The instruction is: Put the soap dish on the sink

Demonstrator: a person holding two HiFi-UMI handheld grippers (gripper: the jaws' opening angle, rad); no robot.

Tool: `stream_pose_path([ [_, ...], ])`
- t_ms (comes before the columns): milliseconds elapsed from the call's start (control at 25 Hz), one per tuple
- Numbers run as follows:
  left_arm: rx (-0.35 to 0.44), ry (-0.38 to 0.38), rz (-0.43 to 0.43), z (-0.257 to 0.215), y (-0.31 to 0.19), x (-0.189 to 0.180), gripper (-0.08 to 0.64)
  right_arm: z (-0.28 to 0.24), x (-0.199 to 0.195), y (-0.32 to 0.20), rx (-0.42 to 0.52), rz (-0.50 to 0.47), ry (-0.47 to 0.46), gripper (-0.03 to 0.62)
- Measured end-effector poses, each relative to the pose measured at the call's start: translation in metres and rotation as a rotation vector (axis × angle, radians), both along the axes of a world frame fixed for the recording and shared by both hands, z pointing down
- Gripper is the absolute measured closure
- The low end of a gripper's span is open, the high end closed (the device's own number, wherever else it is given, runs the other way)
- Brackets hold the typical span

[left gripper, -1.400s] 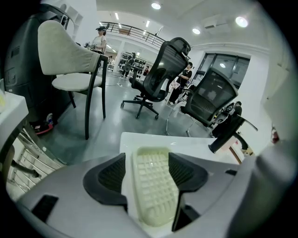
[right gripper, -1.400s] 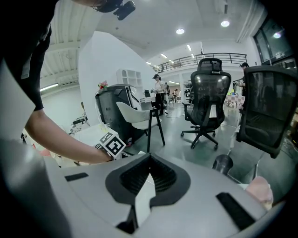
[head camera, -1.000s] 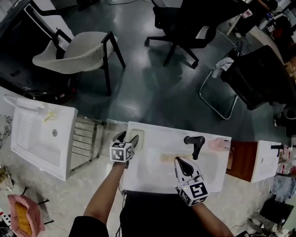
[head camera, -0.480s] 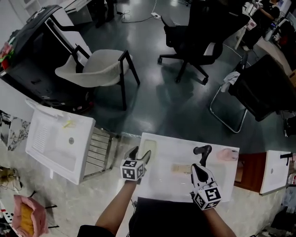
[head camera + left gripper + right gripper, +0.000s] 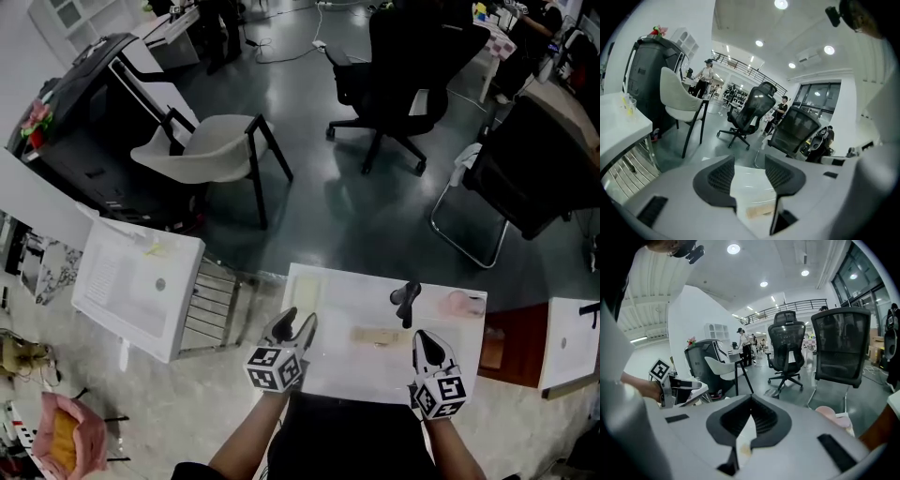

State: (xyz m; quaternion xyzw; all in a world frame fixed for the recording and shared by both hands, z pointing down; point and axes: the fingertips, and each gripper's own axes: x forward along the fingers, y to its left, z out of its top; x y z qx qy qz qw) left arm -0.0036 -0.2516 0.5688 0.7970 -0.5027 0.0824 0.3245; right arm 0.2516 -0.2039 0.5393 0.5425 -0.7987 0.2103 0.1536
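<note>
Nearest in, at 6 o'clock, the left gripper (image 5: 296, 323) hangs over the near-left edge of the white sink (image 5: 347, 377). Its fingers (image 5: 719, 178) are apart with nothing between them, only bare sink showing through the gap, and they have just been closing a little. At 5 o'clock the right gripper (image 5: 423, 336) hovers above the near-right rim, fingers (image 5: 764, 420) together at the tips and empty. Moving out, a tan block (image 5: 379, 336) lies in the middle of the basin. From that block, the black faucet (image 5: 406, 300) stands at 1 o'clock and a pink round item (image 5: 459, 303) sits at 2 o'clock on the far-right corner. The soap dish (image 5: 307, 287), pale and rectangular, rests at 10 o'clock on the sink's far-left ledge, clear of both grippers. Beyond, at 9 o'clock, come a metal rack (image 5: 211, 305) and a second white sink (image 5: 141, 281). Farther off stand a white chair (image 5: 206, 150) at 11 and a black office chair (image 5: 403, 66) at 12
</note>
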Motion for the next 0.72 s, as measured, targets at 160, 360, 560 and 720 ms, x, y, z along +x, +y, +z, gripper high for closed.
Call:
stream_pose_path([
  [160,0.069,0.02,0.0,-0.034,0.028,0.028,0.438,0.0,0.026,0.019,0.011,-0.005,-0.003,0.594],
  [360,0.13,0.019,-0.038,-0.058,0.06,0.054,0.523,0.007,0.042,0.034,0.017,-0.04,-0.026,0.594],
  [560,0.174,-0.006,-0.063,-0.066,0.084,0.072,0.541,0.013,0.048,0.043,0.034,-0.076,-0.034,0.594],
  [720,0.196,-0.044,-0.039,-0.071,0.104,0.077,0.541,-0.006,0.048,0.056,0.082,-0.06,-0.05,0.594],
])
